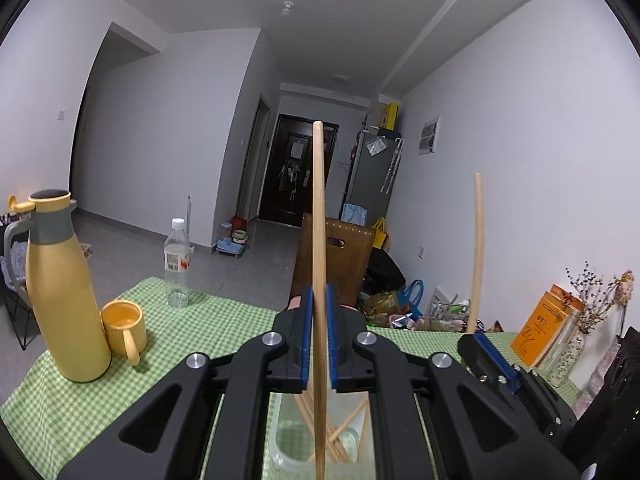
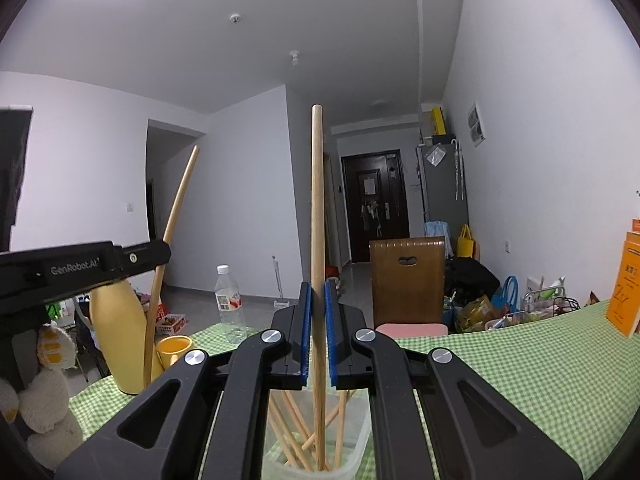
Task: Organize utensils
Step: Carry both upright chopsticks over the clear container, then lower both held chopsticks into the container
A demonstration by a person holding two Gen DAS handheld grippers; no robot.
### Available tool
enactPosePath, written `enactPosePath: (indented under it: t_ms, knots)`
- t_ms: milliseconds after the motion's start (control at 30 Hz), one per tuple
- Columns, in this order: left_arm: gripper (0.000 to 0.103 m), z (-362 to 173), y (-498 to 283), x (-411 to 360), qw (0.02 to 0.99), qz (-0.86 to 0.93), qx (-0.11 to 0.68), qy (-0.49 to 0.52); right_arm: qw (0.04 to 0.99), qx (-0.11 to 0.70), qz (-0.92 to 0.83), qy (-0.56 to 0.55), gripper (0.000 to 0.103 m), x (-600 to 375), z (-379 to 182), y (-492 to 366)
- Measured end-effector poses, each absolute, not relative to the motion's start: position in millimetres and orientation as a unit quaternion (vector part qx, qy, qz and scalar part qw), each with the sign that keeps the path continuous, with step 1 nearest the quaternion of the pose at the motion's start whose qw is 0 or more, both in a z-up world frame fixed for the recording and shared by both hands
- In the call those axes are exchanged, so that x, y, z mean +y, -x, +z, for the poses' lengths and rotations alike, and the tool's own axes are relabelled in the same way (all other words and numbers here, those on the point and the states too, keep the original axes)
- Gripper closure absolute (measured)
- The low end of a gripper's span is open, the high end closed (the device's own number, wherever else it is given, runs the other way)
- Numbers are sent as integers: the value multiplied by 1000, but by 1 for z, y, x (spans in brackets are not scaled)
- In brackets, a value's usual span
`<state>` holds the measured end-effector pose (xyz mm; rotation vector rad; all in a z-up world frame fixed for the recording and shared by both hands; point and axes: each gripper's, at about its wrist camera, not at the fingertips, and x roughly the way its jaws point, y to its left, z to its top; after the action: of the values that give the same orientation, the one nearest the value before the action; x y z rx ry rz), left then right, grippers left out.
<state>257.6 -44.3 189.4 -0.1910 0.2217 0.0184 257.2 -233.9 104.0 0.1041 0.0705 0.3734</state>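
Observation:
My left gripper (image 1: pixel 319 300) is shut on a wooden chopstick (image 1: pixel 319 216) that stands upright between its blue pads. Its lower end reaches down into a clear plastic container (image 1: pixel 292 440) holding several more chopsticks. My right gripper (image 2: pixel 317 296) is likewise shut on another upright chopstick (image 2: pixel 317 208), whose tip sits inside the same clear container (image 2: pixel 356 452). In the left wrist view the right gripper (image 1: pixel 476 338) shows at the right with its chopstick (image 1: pixel 477 240). In the right wrist view the left gripper (image 2: pixel 160 250) shows at the left with its chopstick (image 2: pixel 176 216).
A green checked tablecloth (image 1: pixel 224 320) covers the table. A yellow thermos (image 1: pixel 60 292), a yellow mug (image 1: pixel 122 326) and a clear water bottle (image 1: pixel 177 264) stand at the left. An orange book (image 1: pixel 540 326) and dried flowers (image 1: pixel 592 296) stand at the right. A wooden chair (image 2: pixel 408 280) is beyond the table.

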Motion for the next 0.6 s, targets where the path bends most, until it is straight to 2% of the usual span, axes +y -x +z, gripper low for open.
enactPosePath:
  t_ms: [600]
  knots:
    - [99,129,-326,-44,987,-10,122,99,976,89,189,-60,96,-211,67,-304]
